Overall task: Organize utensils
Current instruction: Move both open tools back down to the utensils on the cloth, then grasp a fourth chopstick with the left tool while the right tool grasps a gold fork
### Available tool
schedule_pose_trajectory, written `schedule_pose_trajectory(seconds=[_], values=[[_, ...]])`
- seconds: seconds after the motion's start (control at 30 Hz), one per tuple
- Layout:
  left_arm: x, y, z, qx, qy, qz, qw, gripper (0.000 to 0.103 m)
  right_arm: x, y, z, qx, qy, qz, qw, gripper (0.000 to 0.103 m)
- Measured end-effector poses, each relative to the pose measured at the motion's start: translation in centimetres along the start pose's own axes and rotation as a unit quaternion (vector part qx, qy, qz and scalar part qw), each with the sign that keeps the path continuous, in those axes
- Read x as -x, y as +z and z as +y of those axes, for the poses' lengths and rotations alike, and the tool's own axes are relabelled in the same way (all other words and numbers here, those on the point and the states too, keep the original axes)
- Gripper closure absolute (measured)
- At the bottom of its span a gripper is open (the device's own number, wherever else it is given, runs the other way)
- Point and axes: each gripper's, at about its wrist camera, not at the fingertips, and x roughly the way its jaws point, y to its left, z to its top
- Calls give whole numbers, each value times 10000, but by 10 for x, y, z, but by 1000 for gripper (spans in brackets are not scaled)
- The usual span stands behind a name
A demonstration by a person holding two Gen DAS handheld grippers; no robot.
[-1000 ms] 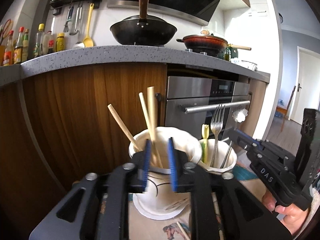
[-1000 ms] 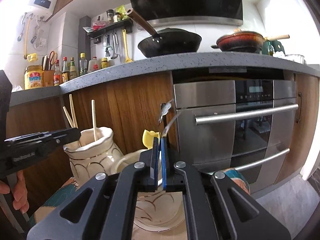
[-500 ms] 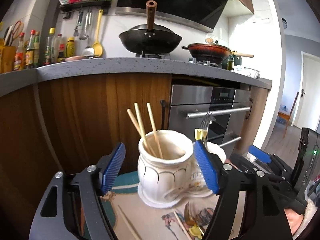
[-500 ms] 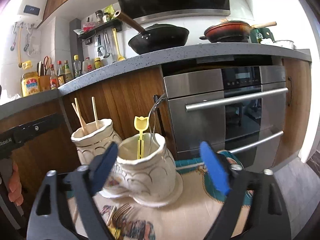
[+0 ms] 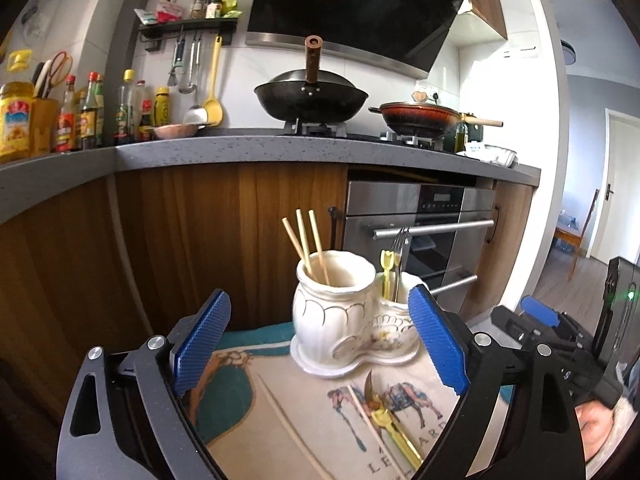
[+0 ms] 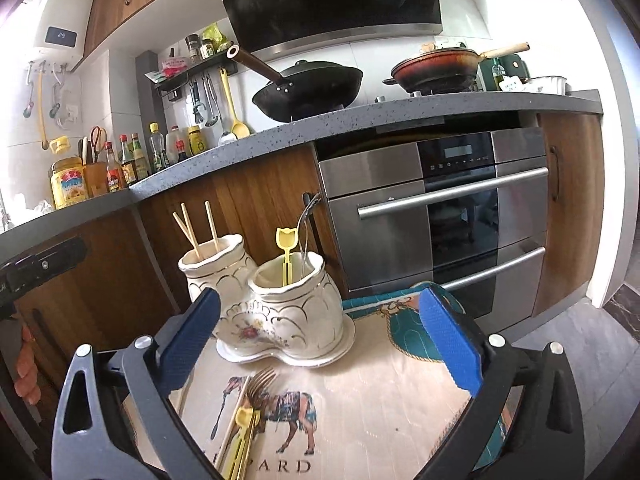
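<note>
The table [image 6: 400,392] carries a printed cloth [image 6: 360,420]. A white double holder [image 6: 280,312] stands at the cloth's far edge. Its left cup holds three chopsticks [image 5: 308,240]; its right cup holds a yellow utensil [image 6: 286,256] and a fork [image 5: 400,240]. Loose utensils [image 6: 244,412] lie flat on the cloth, just in front of the holder. The left gripper [image 5: 320,344] and the right gripper [image 6: 320,344] hover near the holder, jaws spread wide, holding nothing.

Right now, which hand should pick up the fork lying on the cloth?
Probably the right. The right gripper is open, the fork lies between its fingers, and the fork pot stands straight ahead. The left gripper faces the chopstick pot instead.
</note>
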Motion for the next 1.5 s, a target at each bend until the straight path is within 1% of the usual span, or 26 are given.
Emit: schedule_pose_trajectory(seconds=[0.1,0.2,0.27,0.43,0.5,0.6,0.8,1.0,1.1,1.13,1.2,1.23,1.27,1.33,1.37,1.4,1.47,1.5], values=[[7,-5,2,-15,35,75,10000,11,8,-2,1,10,-3,53,10000,5],[8,-15,5,-67,98,250,9996,11,11,-6,2,73,-13,148,9999,5],[7,-22,7,-75,147,390,9991,11,11,-11,4,147,-70,248,9996,5],[-2,-45,17,-56,288,880,9957,11,8,-22,5,243,-154,474,9985,5],[-7,-53,21,-33,355,1102,9933,11,8,-26,5,282,-169,539,9980,5],[-17,-68,28,65,420,1519,9875,11,7,-33,4,357,-204,670,9969,5],[-30,-92,33,1,572,1972,9787,11,0,-47,-2,378,-240,1025,9937,5],[-49,-109,25,-19,390,2429,9693,11,-8,-56,-2,484,-215,1249,9908,5],[-65,-114,20,-54,330,2584,9655,14,-11,-59,0,527,-186,1337,9894,5],[-70,-115,19,-85,341,2615,9646,16,-12,-60,1,547,-168,1365,9890,5],[-81,-115,17,-153,374,2693,9622,27,-12,-62,3,597,-145,1404,9882,5],[-88,-115,16,-211,395,2767,9599,36,-12,-62,3,617,-145,1415,9879,5],[-95,-116,15,-254,404,2840,9576,41,-12,-62,4,634,-141,1426,9876,5],[-106,-116,17,-260,420,2905,9556,44,-14,-63,5,659,-114,1453,9871,5],[-114,-116,18,-268,441,2941,9544,47,-15,-63,6,673,-97,1467,9868,5],[-119,-116,19,-284,472,2975,9531,49,-16,-64,7,694,-80,1487,9864,5],[-130,-119,23,-308,550,3078,9494,60,-18,-64,10,725,-19,1532,9855,5],[-134,-120,24,-319,549,3123,9478,62,-19,-64,12,744,5,1548,9851,5]])
